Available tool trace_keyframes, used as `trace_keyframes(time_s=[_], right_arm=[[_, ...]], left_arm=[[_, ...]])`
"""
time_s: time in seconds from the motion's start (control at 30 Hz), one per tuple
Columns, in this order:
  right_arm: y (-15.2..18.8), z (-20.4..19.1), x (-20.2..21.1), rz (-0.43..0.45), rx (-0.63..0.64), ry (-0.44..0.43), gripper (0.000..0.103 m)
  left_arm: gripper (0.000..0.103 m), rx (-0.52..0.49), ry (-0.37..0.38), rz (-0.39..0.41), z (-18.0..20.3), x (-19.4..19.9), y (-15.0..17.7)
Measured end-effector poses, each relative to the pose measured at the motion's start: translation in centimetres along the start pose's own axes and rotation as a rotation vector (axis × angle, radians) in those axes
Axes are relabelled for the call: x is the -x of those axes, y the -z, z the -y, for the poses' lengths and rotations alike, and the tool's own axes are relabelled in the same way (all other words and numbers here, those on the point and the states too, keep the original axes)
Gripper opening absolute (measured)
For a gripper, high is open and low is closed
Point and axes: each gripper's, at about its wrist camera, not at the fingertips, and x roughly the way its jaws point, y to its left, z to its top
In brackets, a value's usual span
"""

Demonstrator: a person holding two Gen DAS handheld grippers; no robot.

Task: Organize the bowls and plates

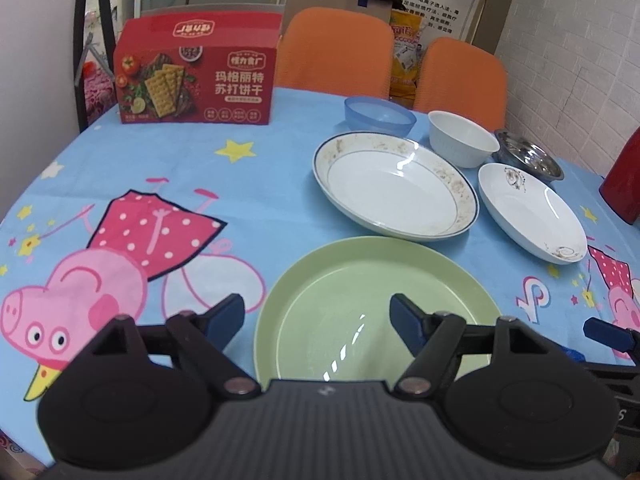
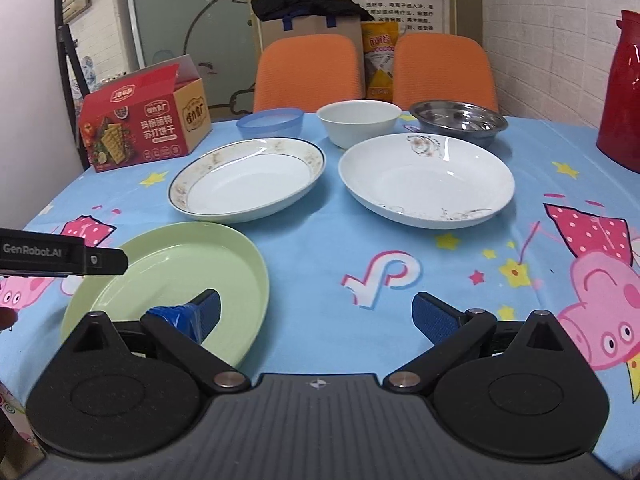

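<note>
Two grippers, left gripper (image 1: 316, 316) and right gripper (image 2: 316, 316), hover with jaws spread wide and empty above the surface (image 2: 320, 264); green plate (image 1: 372, 304) lies nearest, gold-rimmed plate (image 2: 248, 178), white plate (image 2: 426, 182) and bowls (image 2: 358, 122) behind

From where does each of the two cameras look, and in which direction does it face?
Left wrist: sits on the left gripper, faces across the table toward the orange chairs, over the green plate; shows its own open fingers and a tip of the right gripper.
Right wrist: sits on the right gripper, further right, faces the same way; shows its open fingers and the left gripper's side.
Shared: green plate, two white plates, three bowls, cracker box, red flask.
</note>
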Motion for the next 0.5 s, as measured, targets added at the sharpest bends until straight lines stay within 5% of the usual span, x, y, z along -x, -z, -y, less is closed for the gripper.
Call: trace_keyframes(time_s=[0.17,0.5], right_arm=[[-0.6,0.5,-0.3,-0.013,-0.009,0.013,0.090],[-4.5,-0.1,-3.6,0.002,0.016,-0.107,0.090]], left_arm=[[0.073,-0.012,0.000,0.001,0.4,-0.1,-0.4],[0.073,0.037,-0.025,0.019,-1.9,-1.2,-3.1]])
